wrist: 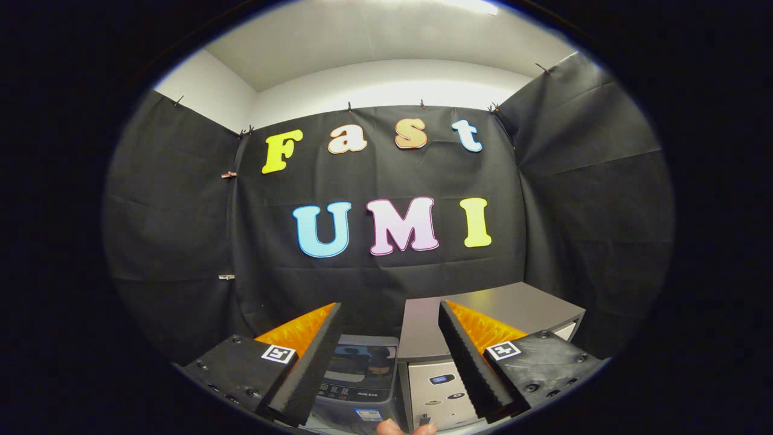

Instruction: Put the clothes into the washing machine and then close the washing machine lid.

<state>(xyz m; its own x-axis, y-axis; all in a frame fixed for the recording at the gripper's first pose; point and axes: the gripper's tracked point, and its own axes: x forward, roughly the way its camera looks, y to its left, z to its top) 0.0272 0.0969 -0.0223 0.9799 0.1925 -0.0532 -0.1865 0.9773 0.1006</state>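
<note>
Fingers [386,356] held wide apart, nothing gripped. Washer [360,380] seen low centre between them, lid apparently closed, though foreshortened. No clothes located. Risk: a blind descent could strike the lid or the grey cabinet [483,317] at lower right.

**Matt cloth, glossy lid, ribbed pads**

Matt, creased cloth on the booth wall [386,278]. Glossy, reflective lid on the washing machine [360,368], plastic-looking. Smooth satin top on the grey cabinet [513,308] at 3 o'clock of it. Ribbed, matt pads [465,356] inside the wide-apart gripper [389,362].
</note>
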